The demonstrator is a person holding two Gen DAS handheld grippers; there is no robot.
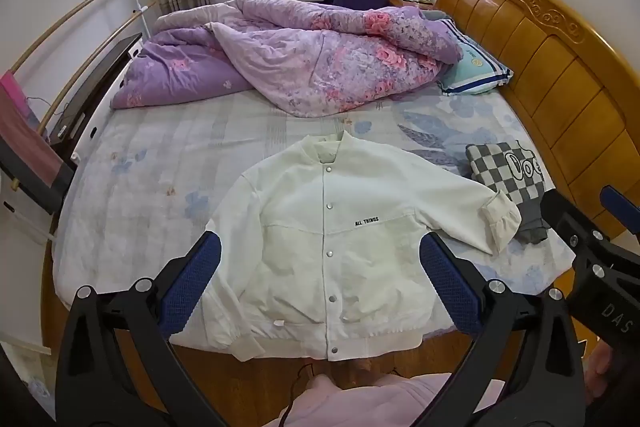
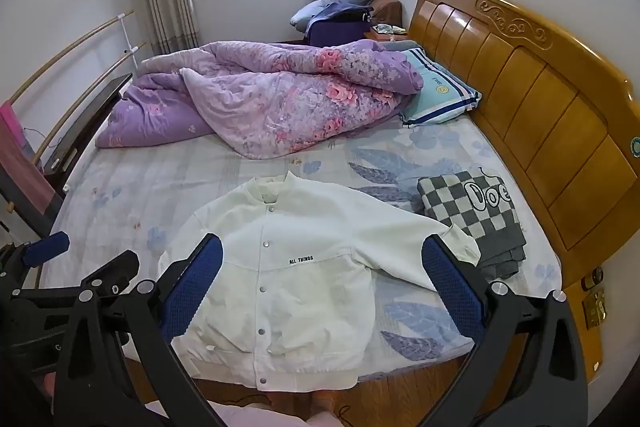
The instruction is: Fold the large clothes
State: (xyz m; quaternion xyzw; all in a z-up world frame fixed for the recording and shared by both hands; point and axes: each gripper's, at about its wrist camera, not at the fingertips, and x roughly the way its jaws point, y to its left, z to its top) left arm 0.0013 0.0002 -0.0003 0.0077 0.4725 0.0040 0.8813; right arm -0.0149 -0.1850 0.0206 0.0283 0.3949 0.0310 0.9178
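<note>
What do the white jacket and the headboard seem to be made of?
Jacket: probably a thin woven cloth, matte, with fine creases, ribbed knit hem and cuffs, and shiny snaps that look like metal. Headboard: apparently wood with a glossy varnish; grain and bright reflections show.

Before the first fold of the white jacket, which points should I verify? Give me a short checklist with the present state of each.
1. Left gripper open, holding nothing: ok.
2. Right gripper open, holding nothing: ok.
3. White jacket lies front up, snaps closed: ok.
4. Both sleeves spread out: not ok; the sleeve toward the headboard is out, the other is tucked along the body.
5. Jacket apart from other clothes: not ok; its cuff rests at the checkered garment.
6. Hem fully on the bed: not ok; it hangs over the edge.
</note>
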